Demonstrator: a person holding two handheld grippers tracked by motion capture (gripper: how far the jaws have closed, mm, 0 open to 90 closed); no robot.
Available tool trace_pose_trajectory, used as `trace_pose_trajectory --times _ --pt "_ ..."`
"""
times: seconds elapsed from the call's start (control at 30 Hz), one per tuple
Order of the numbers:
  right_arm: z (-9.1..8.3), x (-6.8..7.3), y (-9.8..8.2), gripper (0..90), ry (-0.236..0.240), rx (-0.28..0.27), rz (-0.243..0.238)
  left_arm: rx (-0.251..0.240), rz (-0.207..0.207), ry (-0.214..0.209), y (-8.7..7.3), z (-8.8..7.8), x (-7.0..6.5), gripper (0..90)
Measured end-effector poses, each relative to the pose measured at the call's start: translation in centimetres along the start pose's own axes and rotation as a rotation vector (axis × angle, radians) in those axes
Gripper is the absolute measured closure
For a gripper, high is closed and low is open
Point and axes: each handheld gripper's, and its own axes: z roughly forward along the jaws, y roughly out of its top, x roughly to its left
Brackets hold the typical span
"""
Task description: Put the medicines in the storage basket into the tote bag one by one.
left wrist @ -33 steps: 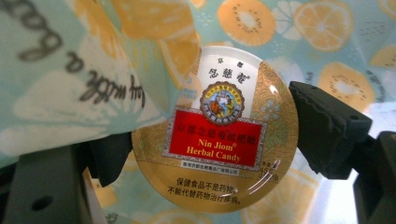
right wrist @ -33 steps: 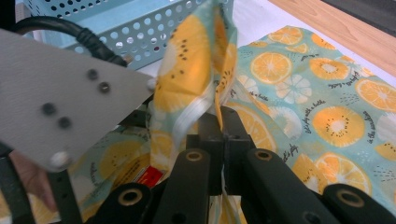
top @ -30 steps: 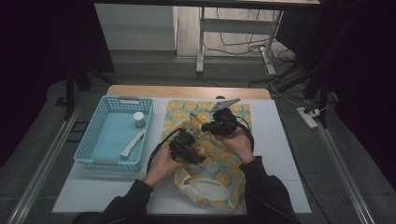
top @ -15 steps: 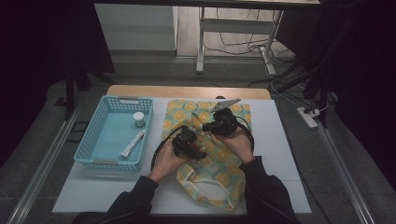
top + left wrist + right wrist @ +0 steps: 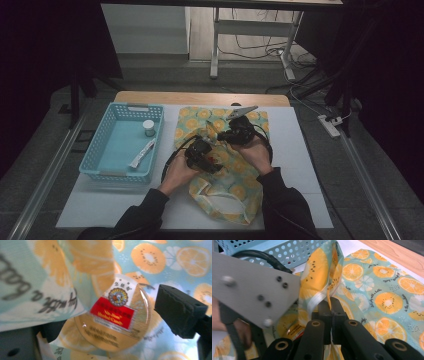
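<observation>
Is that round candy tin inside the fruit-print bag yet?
Partly in: the tin lies at the bag mouth, fabric draped over its upper edge, label visible.

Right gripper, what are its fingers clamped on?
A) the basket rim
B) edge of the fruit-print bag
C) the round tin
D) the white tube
B: in the right gripper view the right gripper has its fingers pinched together on a lifted fold of the fruit-print bag.
</observation>
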Motion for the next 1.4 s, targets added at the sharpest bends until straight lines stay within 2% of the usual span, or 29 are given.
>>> trace_pose_trajectory --times 0.13,0.27,0.57,0.67,0.9,1.07,1.27,1.4 --pt "0.0 0.1 0.0 90.0 0.003 -0.001 -0.001 -0.003 0.003 -0.027 -0.3 -1.2 -0.3 11.5" --pt "-0.1 0.2 0.1 90.0 0.005 -0.002 0.000 -0.024 -0.013 -0.062 -0.7 -2.6 -0.5 8.9" --pt "-0.1 0.2 0.1 90.0 0.009 -0.005 -0.003 -0.063 -0.018 -0.118 -1.8 -5.2 -0.8 3.0" --pt "-0.1 0.2 0.1 90.0 0.009 -0.003 -0.002 -0.078 -0.028 -0.114 -2.3 -5.8 -0.8 0.4" --pt "-0.2 0.2 0.1 90.0 0.009 -0.002 -0.002 -0.103 -0.042 -0.112 -3.1 -7.5 -0.4 0.8" --pt "-0.2 0.2 0.1 90.0 0.007 -0.004 -0.004 -0.125 -0.065 -0.142 -3.9 -8.9 0.1 0.7" --pt "-0.3 0.2 0.0 90.0 0.006 -0.004 -0.002 -0.139 -0.093 -0.141 -4.9 -10.5 1.1 0.8" --pt "-0.3 0.3 0.0 90.0 0.008 -0.003 -0.004 -0.131 -0.096 -0.115 -5.6 -11.3 1.6 0.0"
